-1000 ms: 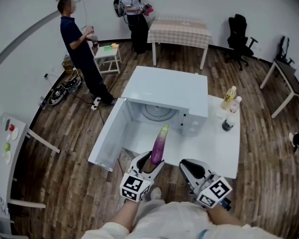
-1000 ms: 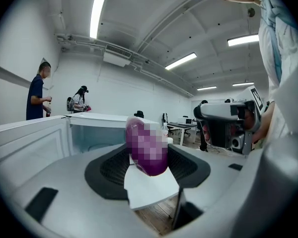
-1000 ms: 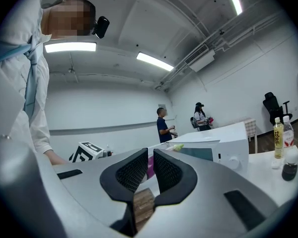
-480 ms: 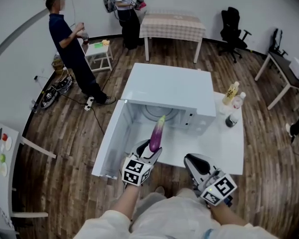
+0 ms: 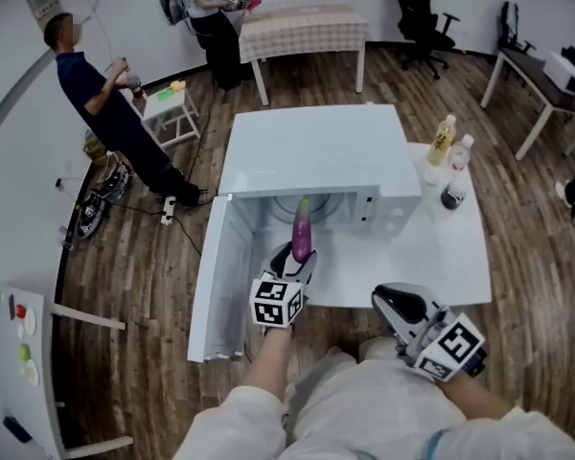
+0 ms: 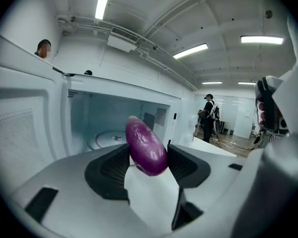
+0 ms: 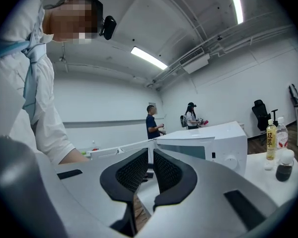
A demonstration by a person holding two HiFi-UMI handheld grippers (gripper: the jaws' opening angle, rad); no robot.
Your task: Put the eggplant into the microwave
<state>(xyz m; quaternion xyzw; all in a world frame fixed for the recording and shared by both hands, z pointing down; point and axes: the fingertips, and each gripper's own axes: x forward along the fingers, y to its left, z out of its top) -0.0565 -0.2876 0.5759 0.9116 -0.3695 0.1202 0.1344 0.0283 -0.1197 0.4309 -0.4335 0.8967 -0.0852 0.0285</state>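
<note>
The purple eggplant (image 5: 302, 228) points forward, its tip at the mouth of the white microwave (image 5: 316, 151). My left gripper (image 5: 296, 257) is shut on its lower part. In the left gripper view the eggplant (image 6: 146, 145) sits pressed between the two dark pads, with the microwave's cavity and its glass turntable (image 6: 107, 138) just ahead. The microwave's door (image 5: 216, 276) hangs open to the left. My right gripper (image 5: 388, 300) hovers at the table's near edge, right of the left one. Its jaws (image 7: 151, 155) are shut with nothing between them.
The microwave stands on a white table (image 5: 431, 257). Two bottles (image 5: 444, 140) and a dark jar (image 5: 451, 195) stand at the table's far right. Two people (image 5: 96, 94) stand at the back left by a small stool. A checked table (image 5: 302, 27) is behind.
My left gripper has carried the eggplant forward and down, from in front of the open door to the cavity's mouth. The right gripper has stayed near the table's front edge.
</note>
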